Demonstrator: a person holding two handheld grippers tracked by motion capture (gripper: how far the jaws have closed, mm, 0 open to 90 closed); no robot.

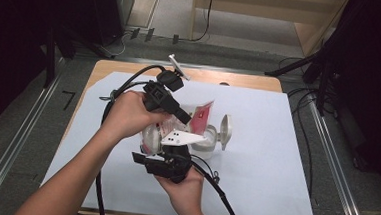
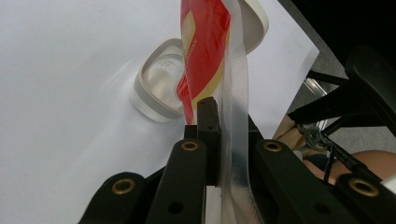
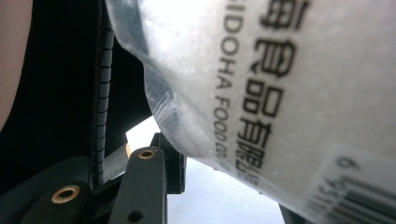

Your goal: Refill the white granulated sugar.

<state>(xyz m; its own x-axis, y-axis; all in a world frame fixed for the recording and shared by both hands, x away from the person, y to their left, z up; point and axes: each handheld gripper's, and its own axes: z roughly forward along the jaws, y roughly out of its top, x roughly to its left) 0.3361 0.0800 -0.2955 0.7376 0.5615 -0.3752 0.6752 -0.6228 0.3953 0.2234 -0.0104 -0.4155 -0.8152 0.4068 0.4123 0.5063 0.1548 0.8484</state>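
Observation:
A bag (image 1: 203, 113) with a red printed top and a clear lower part full of white granules hangs tilted between my two grippers. Beneath its red end stands a white container (image 1: 207, 138) with its flip lid (image 1: 225, 132) open. My left gripper (image 1: 187, 120) comes from the upper left and is shut on the bag's clear edge (image 2: 233, 93) beside the red print (image 2: 205, 42), above the container (image 2: 161, 84). My right gripper (image 1: 161, 143) rises from below and is shut on the granule-filled part (image 3: 280, 93), which carries black print and a barcode.
A white paper sheet (image 1: 254, 181) covers most of the wooden table (image 1: 240, 80). A small white clip-like piece (image 1: 177, 65) stands at the far edge. Black cables (image 1: 223, 199) trail from both grippers. Dark stands and floor cables lie beyond the table's right side.

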